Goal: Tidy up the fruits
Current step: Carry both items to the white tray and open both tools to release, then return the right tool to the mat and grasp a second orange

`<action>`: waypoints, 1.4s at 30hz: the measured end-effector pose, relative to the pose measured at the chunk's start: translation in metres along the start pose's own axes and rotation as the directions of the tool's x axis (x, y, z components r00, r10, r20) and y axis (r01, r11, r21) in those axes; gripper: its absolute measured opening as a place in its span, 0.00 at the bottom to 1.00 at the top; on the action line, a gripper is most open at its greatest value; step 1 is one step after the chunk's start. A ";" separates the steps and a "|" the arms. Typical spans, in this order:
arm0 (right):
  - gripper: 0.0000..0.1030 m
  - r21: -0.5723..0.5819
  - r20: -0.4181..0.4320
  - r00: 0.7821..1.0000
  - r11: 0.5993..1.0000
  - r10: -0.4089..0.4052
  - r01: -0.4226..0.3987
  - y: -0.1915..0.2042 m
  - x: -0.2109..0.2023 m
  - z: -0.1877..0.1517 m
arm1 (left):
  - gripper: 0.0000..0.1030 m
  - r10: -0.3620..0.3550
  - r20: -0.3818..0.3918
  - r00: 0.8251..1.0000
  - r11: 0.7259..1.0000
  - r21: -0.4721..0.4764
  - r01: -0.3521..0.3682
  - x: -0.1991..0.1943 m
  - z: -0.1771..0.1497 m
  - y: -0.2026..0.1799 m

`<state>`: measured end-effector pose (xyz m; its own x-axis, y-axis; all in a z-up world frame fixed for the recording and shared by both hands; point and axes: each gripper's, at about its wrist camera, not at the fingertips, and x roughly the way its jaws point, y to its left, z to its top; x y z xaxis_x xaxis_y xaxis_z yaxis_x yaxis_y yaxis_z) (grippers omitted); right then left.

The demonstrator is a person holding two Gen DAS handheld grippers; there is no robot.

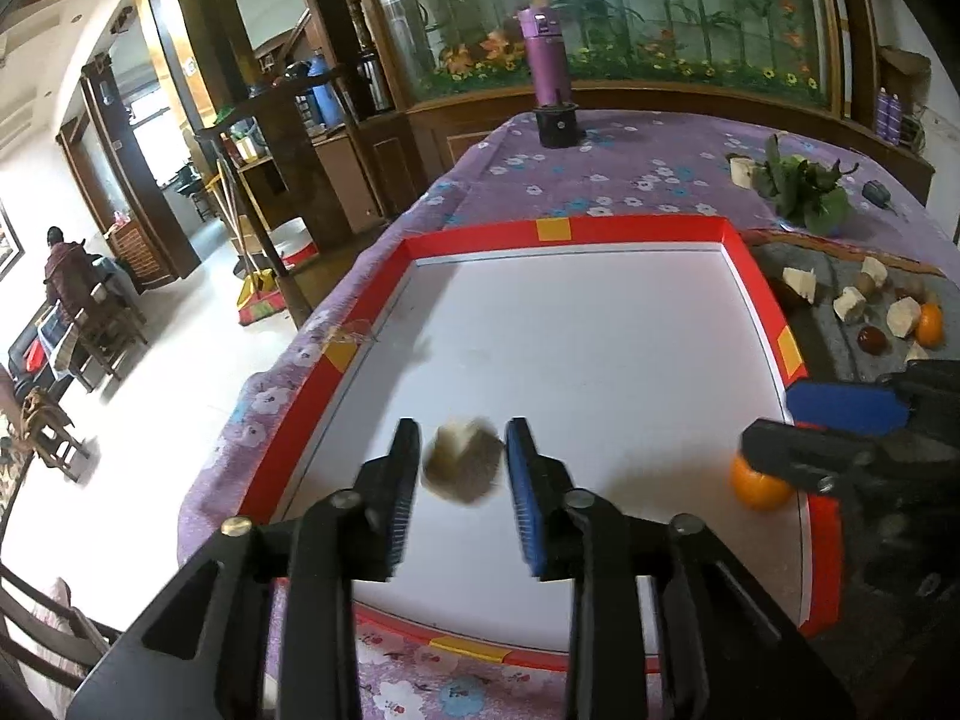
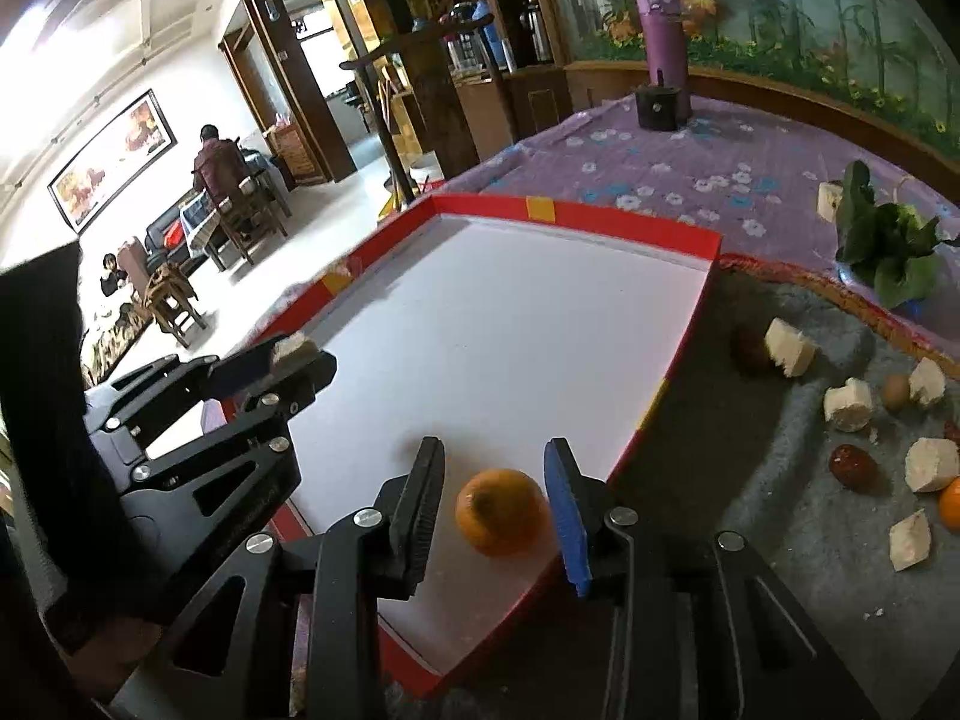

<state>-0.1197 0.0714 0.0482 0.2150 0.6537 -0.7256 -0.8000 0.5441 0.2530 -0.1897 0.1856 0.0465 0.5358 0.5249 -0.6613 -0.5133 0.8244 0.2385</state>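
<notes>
A white tray with a red rim (image 1: 636,230) (image 2: 630,222) lies on the purple flowered cloth. My left gripper (image 1: 462,465) is open, its fingers on either side of a pale, blurred fruit chunk (image 1: 462,459) over the tray's near part, with gaps both sides. In the right wrist view the left gripper (image 2: 294,360) stands at the tray's left edge with the chunk (image 2: 295,349) between its tips. My right gripper (image 2: 495,507) is open around an orange (image 2: 503,510) resting on the tray near its right rim; the orange (image 1: 757,483) also shows in the left wrist view.
A grey mat (image 2: 780,480) right of the tray holds several pale chunks (image 2: 789,347), dark red fruits (image 2: 852,465) and another orange (image 1: 930,324). Leafy greens (image 2: 888,246) and a purple bottle on a black stand (image 1: 549,60) stand farther back. The table edge drops off at left.
</notes>
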 end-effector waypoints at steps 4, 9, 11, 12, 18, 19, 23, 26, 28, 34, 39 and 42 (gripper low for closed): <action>0.42 0.039 0.038 0.999 0.999 -0.027 0.026 -0.010 -0.013 0.000 | 0.54 0.028 0.030 0.999 1.000 -0.003 -0.028 -0.007 0.002 0.001; 0.57 0.122 0.029 0.999 0.992 -0.039 0.036 -0.031 -0.015 -0.006 | 0.57 0.026 0.043 0.999 1.000 -0.005 -0.026 -0.012 0.004 0.000; 0.57 0.146 -0.005 1.000 0.989 -0.002 0.003 -0.035 -0.008 -0.011 | 0.57 0.027 0.047 0.999 1.000 -0.004 -0.027 -0.012 0.004 -0.001; 0.57 0.158 -0.024 1.000 0.987 0.017 -0.013 -0.035 -0.005 -0.013 | 0.57 0.027 0.046 0.999 1.000 -0.002 -0.027 -0.012 0.004 -0.002; 0.57 0.169 -0.073 0.993 0.982 0.094 -0.081 -0.023 0.010 -0.024 | 0.57 0.041 0.053 0.998 0.999 -0.006 -0.040 -0.018 0.004 0.002; 0.57 0.158 -0.074 0.993 0.984 0.097 -0.085 -0.019 0.009 -0.025 | 0.57 0.043 0.056 0.998 0.999 -0.009 -0.043 -0.020 0.004 0.003; 0.59 0.140 -0.072 0.994 0.987 0.084 -0.074 -0.008 0.007 -0.027 | 0.60 0.063 0.070 0.996 0.998 -0.025 -0.062 -0.025 0.003 0.011; 0.60 0.139 -0.073 0.993 0.987 0.088 -0.077 -0.004 0.006 -0.028 | 0.63 0.080 0.083 0.993 0.996 -0.040 -0.077 -0.031 0.002 0.020; 0.60 0.133 -0.076 0.993 0.988 0.095 -0.085 0.000 0.004 -0.029 | 0.64 0.089 0.091 0.992 0.995 -0.048 -0.085 -0.034 0.001 0.025; 0.60 0.055 -0.078 0.992 0.994 0.102 -0.098 0.024 -0.003 -0.035 | 0.65 0.108 0.103 0.989 0.993 -0.064 -0.102 -0.044 0.000 0.034; 0.59 0.069 0.020 0.999 0.997 0.033 -0.035 -0.003 -0.039 -0.037 | 0.70 0.046 0.121 0.992 0.997 -0.065 -0.038 -0.055 0.001 0.027; 0.59 0.139 0.079 0.995 0.989 -0.063 0.052 -0.049 -0.072 -0.041 | 0.73 -0.050 0.144 0.988 0.998 -0.020 0.053 -0.063 0.008 0.003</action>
<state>-0.1185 -0.0237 0.0614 0.3087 0.6575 -0.6873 -0.7022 0.6449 0.3016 -0.2197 0.1573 0.0943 0.6514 0.5084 -0.5632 -0.4975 0.8467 0.1888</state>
